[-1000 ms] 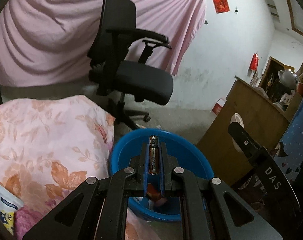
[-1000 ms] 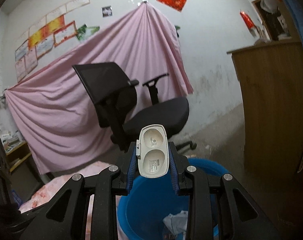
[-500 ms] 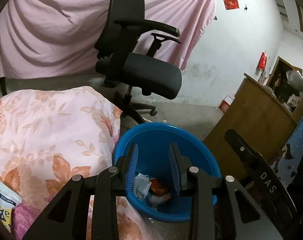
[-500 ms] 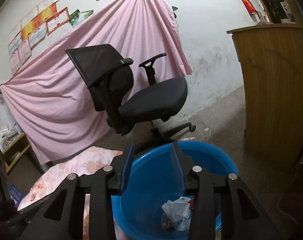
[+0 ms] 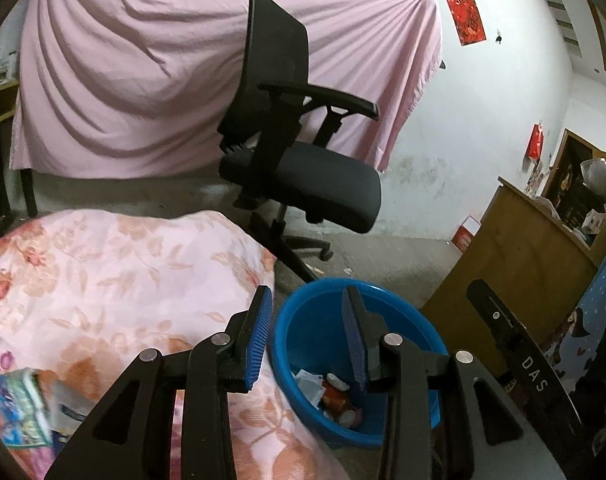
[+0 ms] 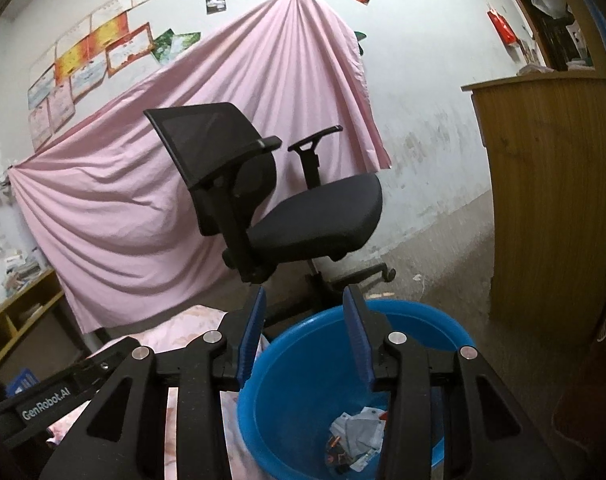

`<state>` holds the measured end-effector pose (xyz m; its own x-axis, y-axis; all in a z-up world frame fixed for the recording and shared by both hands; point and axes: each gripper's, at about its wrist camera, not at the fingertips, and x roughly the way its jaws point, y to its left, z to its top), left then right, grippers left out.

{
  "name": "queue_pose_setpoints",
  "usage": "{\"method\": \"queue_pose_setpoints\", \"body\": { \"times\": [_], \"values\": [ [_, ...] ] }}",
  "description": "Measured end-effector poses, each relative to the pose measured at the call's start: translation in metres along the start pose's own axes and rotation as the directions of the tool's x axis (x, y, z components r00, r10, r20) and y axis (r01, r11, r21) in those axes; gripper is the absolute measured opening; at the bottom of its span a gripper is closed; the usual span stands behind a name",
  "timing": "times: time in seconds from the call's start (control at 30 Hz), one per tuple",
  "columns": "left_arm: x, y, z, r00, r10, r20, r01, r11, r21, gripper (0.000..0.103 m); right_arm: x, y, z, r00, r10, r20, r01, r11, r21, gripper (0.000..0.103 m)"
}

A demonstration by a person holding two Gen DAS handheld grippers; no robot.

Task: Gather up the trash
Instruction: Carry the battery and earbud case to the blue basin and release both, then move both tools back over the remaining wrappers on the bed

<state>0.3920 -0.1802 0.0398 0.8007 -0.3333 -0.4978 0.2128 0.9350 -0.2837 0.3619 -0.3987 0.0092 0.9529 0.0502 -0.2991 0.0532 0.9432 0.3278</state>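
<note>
1. One blue basin [image 5: 303, 320] is set on the floor beside the floral quilt [image 5: 103, 272]; crumpled trash [image 6: 357, 432] is heaped inside, pieces uncountable.
2. Two claws are counted: left claw [image 5: 307, 336] opening, empty; right claw [image 6: 305, 336] parted, empty.
3. "DAS" and "GenRobot.AI" are read on the claw bodies.

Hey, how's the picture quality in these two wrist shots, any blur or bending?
Left wrist view: dim light, fisheye-bent walls, and motion blur on the packets lying on the floral quilt. Right wrist view: sharper, the wooden cabinet bowed by the lens, the blue basin clear.
</note>
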Motion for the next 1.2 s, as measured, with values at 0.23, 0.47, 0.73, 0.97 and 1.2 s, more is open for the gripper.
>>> {"method": "queue_pose_setpoints", "body": {
  "times": [0.23, 0.47, 0.73, 0.97, 1.2],
  "values": [
    [-0.038, 0.024, 0.011, 0.997, 0.057, 0.058, -0.057, 0.998, 0.004, 0.034, -0.012, 0.031, 0.003, 0.996, 0.075, 0.043, -0.073, 0.996, -0.048, 0.042],
    [-0.079, 0.066, 0.013, 0.978, 0.15, 0.145, -0.145, 0.988, -0.042, 0.043, -0.036, 0.07, 0.001, 0.978, 0.176, 0.114, -0.159, 0.977, -0.142, 0.052],
    [-0.127, 0.115, 0.001, 0.93, 0.231, 0.286, -0.198, 0.97, -0.141, 0.077, -0.05, 0.099, -0.008, 0.959, 0.23, 0.164, -0.193, 0.958, -0.212, 0.076],
    [-0.173, 0.157, -0.02, 0.861, 0.305, 0.407, -0.239, 0.949, -0.205, 0.101, -0.062, 0.121, -0.021, 0.941, 0.277, 0.193, -0.223, 0.939, -0.262, 0.103],
    [-0.194, 0.183, -0.046, 0.823, 0.384, 0.42, -0.337, 0.923, -0.184, 0.101, -0.068, 0.15, -0.039, 0.933, 0.327, 0.153, -0.262, 0.904, -0.337, 0.103]
  ]
}}
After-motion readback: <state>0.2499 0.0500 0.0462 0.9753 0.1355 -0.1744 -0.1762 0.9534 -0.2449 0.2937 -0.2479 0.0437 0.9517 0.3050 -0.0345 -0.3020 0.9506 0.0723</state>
